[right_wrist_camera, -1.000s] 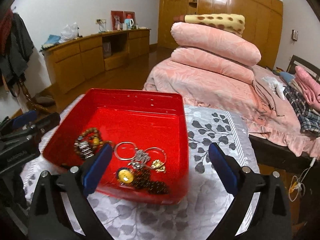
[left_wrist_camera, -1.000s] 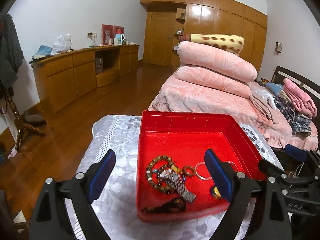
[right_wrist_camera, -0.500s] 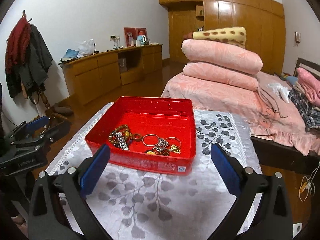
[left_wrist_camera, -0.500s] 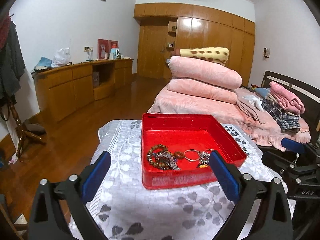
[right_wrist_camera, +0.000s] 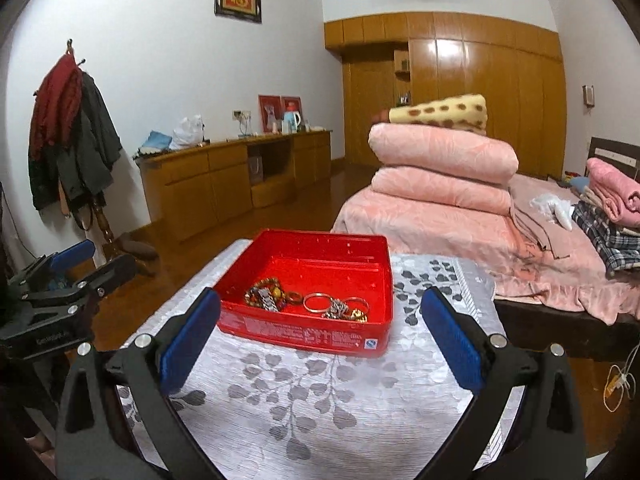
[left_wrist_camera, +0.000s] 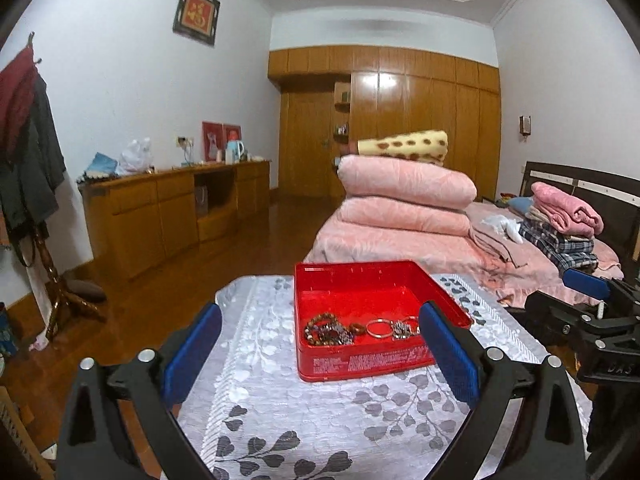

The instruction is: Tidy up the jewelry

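A red square tin (left_wrist_camera: 360,280) (right_wrist_camera: 320,246) rests on a small table draped with a white leaf-patterned cloth (left_wrist_camera: 280,420) (right_wrist_camera: 320,400). Inside lie a beaded bracelet (left_wrist_camera: 320,330) (right_wrist_camera: 264,292), a metal watch (right_wrist_camera: 269,300), silver bangles (left_wrist_camera: 379,328) (right_wrist_camera: 318,303) and a tangle of smaller pieces (right_wrist_camera: 352,312). My left gripper (left_wrist_camera: 320,348) hangs open, back from the tin's near wall, with nothing between its blue pads. My right gripper (right_wrist_camera: 320,336) is open too, equally withdrawn and empty. Each gripper shows at the side of the other's view.
A bed (left_wrist_camera: 440,240) stacked with pink quilts and folded clothes lies beyond and right of the table. A low wooden cabinet (left_wrist_camera: 160,208) lines the left wall, a coat rack (right_wrist_camera: 76,140) stands further left, and wardrobes (left_wrist_camera: 400,120) fill the far wall. Wooden floor (left_wrist_camera: 240,248) surrounds the table.
Both grippers have pulled back and risen from over the tin, so it now looks smaller and farther away. The jewelry has stayed in the tin.
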`<move>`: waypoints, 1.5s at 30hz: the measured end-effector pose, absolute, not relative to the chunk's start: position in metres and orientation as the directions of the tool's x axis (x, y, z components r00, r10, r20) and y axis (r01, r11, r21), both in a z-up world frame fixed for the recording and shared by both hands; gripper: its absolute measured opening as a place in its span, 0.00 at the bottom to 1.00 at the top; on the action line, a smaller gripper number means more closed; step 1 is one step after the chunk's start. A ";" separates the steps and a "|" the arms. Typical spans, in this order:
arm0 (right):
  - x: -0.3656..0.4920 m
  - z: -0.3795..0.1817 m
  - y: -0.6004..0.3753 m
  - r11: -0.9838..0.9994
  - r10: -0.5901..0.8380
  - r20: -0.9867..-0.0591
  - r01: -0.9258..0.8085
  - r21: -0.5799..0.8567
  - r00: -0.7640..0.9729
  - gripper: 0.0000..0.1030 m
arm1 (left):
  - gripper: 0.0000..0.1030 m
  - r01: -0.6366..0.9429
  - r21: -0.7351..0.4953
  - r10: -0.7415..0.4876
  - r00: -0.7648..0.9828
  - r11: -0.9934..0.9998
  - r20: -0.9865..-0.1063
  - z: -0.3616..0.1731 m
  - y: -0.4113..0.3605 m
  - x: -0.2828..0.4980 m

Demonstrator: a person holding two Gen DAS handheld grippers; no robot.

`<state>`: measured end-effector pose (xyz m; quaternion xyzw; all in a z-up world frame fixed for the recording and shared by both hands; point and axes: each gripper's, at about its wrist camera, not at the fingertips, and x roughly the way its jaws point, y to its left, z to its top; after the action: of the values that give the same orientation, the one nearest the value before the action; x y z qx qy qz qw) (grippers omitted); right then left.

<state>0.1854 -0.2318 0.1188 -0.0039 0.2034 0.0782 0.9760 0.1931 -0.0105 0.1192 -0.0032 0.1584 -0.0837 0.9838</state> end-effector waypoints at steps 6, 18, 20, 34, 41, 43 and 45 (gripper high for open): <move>0.168 0.130 -0.233 0.989 0.146 -0.305 -0.143 0.031 0.941 0.95 | 0.94 0.169 -0.015 -0.167 0.959 0.986 -0.229 0.125 -0.010 0.177; 0.155 0.130 -0.229 0.992 0.123 -0.215 -0.128 -0.009 0.969 0.95 | 0.94 0.201 -0.023 -0.202 0.965 0.979 -0.166 0.127 -0.012 0.166; 0.154 0.131 -0.231 0.992 0.126 -0.208 -0.130 -0.004 0.970 0.95 | 0.94 0.198 -0.020 -0.199 0.966 0.980 -0.163 0.127 -0.013 0.165; 0.149 0.132 -0.230 0.992 0.125 -0.195 -0.129 -0.007 0.973 0.95 | 0.94 0.206 -0.013 -0.206 0.969 0.978 -0.138 0.133 -0.017 0.154; 0.147 0.134 -0.229 0.992 0.125 -0.190 -0.129 -0.008 0.974 0.95 | 0.94 0.206 -0.015 -0.206 0.969 0.978 -0.137 0.134 -0.017 0.151; 0.147 0.134 -0.229 0.992 0.125 -0.192 -0.129 -0.008 0.973 0.95 | 0.94 0.206 -0.013 -0.206 0.969 0.978 -0.138 0.134 -0.017 0.151; 0.147 0.134 -0.229 0.992 0.125 -0.191 -0.129 -0.008 0.974 0.95 | 0.94 0.206 -0.012 -0.206 0.969 0.978 -0.139 0.134 -0.017 0.151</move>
<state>0.1469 -0.2290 0.1337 -0.0101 0.0953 0.0640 0.9933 0.1506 -0.0173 0.1342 0.0011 0.0698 -0.1038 0.9922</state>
